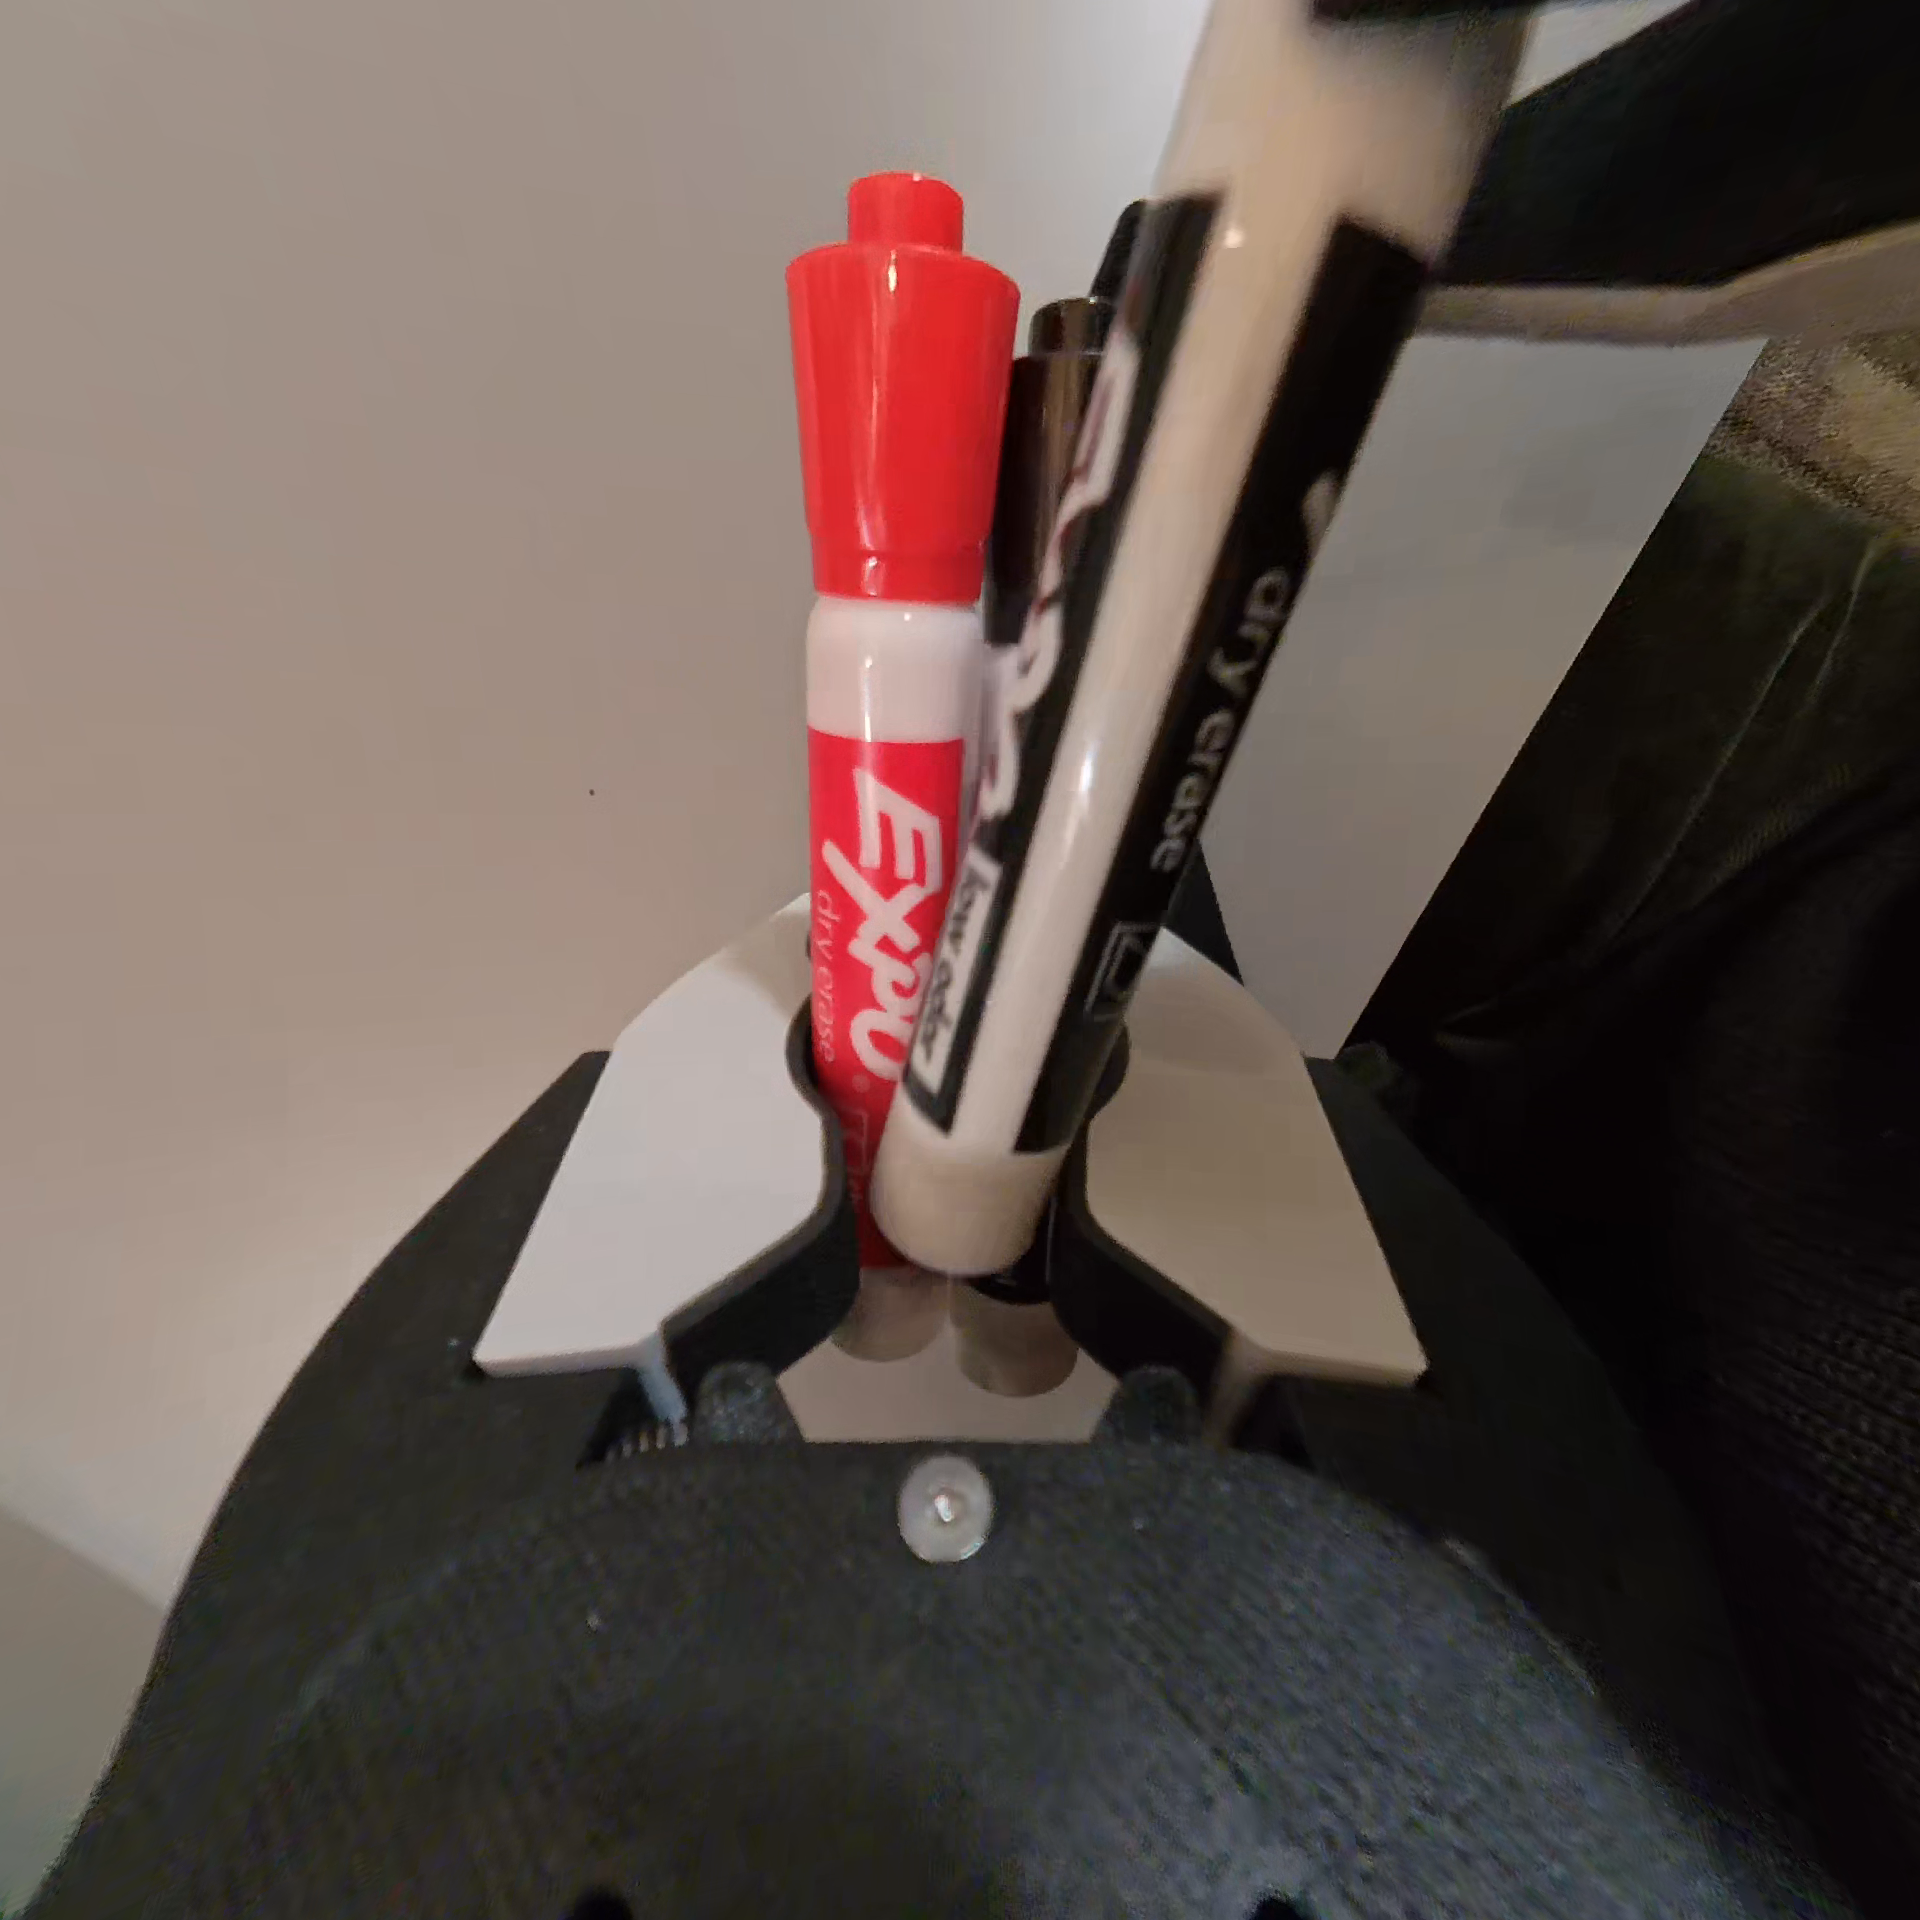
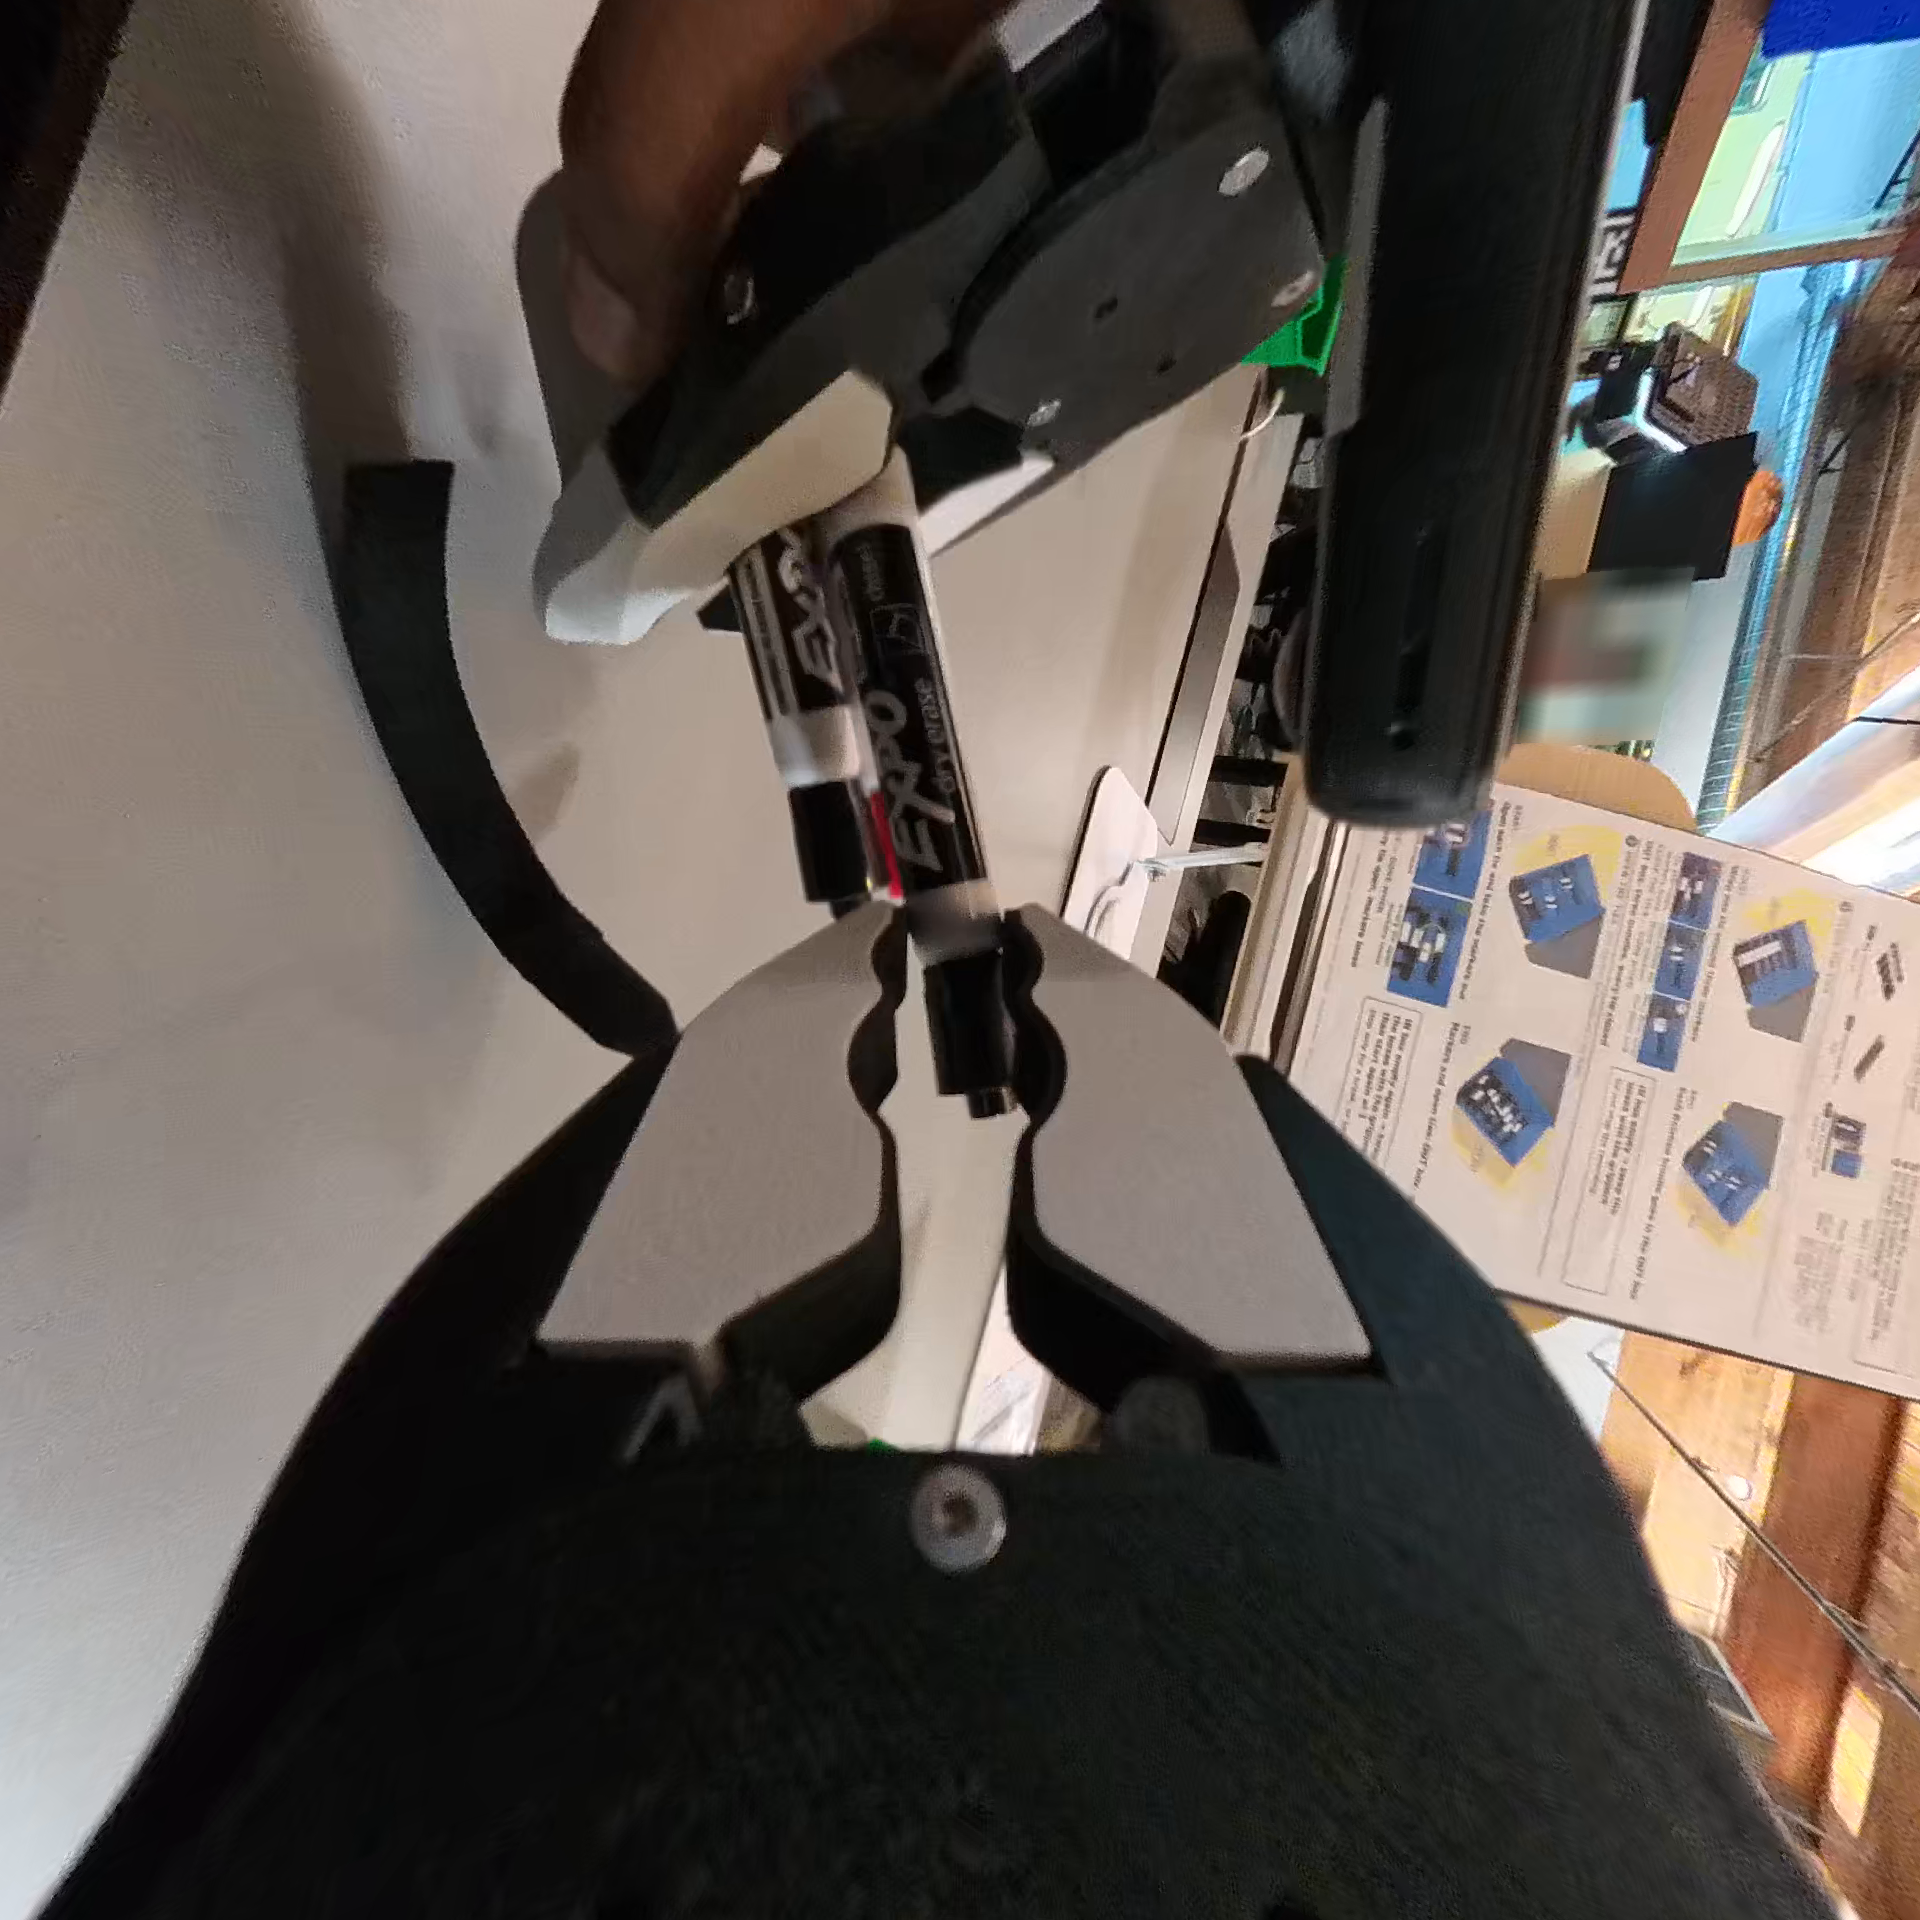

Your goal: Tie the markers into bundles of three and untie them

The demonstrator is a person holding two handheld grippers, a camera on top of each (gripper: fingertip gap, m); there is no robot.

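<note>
My left gripper [image 1: 966, 997] is shut on a red marker [image 1: 894, 499] and a black marker [image 1: 1039, 416] that stands behind it, both caps pointing away. A third black marker [image 1: 1195, 665] leans across them, its white butt end at the jaws; I cannot tell if they clamp it. In the right wrist view the left gripper [image 2: 800, 540] is held by a hand [image 2: 644, 156] and the bundle points toward me. My right gripper [image 2: 954, 920] has its jaws slightly apart around the leaning marker's black cap [image 2: 971, 1029], which lies against the right finger with a gap at the left finger.
A white tabletop [image 1: 312, 520] lies behind the markers. A curved black strap [image 2: 447, 727] lies on it at left. A printed instruction sheet [image 2: 1662, 1039] and a thick black post [image 2: 1455, 416] are at right. Dark fabric [image 1: 1714, 1039] fills the right of the left wrist view. One gripper's finger ends stand about 11 centimeters off the other's.
</note>
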